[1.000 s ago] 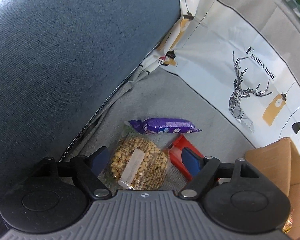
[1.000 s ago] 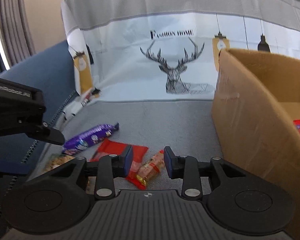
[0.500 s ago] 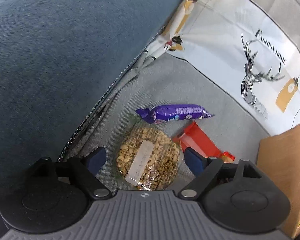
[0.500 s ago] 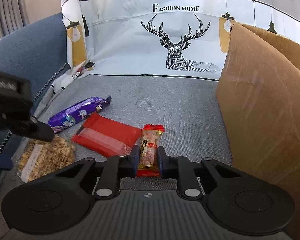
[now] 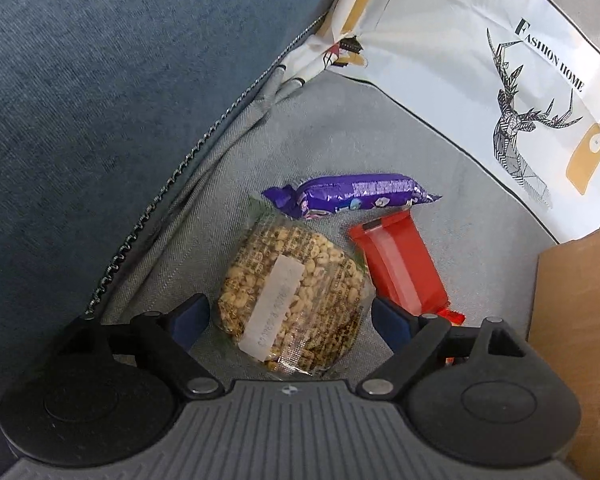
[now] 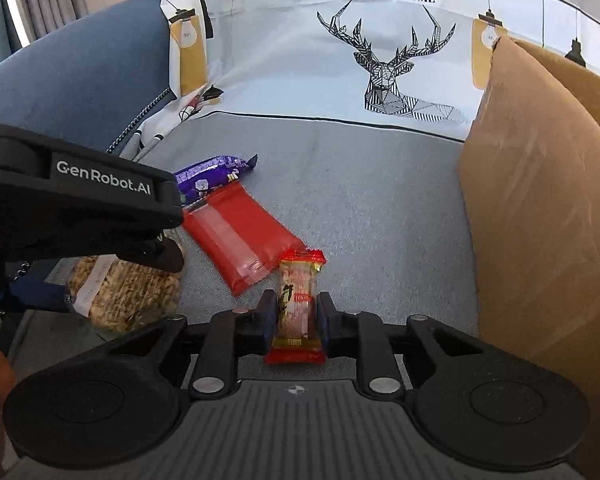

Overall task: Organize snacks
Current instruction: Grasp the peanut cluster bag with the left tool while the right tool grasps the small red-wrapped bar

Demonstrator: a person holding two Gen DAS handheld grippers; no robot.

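A round clear pack of puffed grain (image 5: pixel 292 292) lies on the grey seat cover, between the spread fingers of my left gripper (image 5: pixel 288 320). That gripper is open, with a gap on each side of the pack. Beyond it lie a purple bar (image 5: pixel 352 196) and a flat red packet (image 5: pixel 400 268). My right gripper (image 6: pixel 296 312) has its pads pressed on a small red-and-gold snack (image 6: pixel 298 280), though its jaws are opening slightly. The red packet (image 6: pixel 240 232) lies just left of it.
A brown cardboard box (image 6: pixel 540 220) stands at the right, its wall close to my right gripper. A blue sofa cushion (image 5: pixel 120 100) rises at the left. A white deer-print cloth (image 6: pixel 380 40) covers the backrest. The left gripper's black housing (image 6: pixel 80 192) hides part of the purple bar.
My right gripper closed on the small red-and-gold snack. My left gripper sank closer over the puffed grain pack, its fingers a little wider apart.
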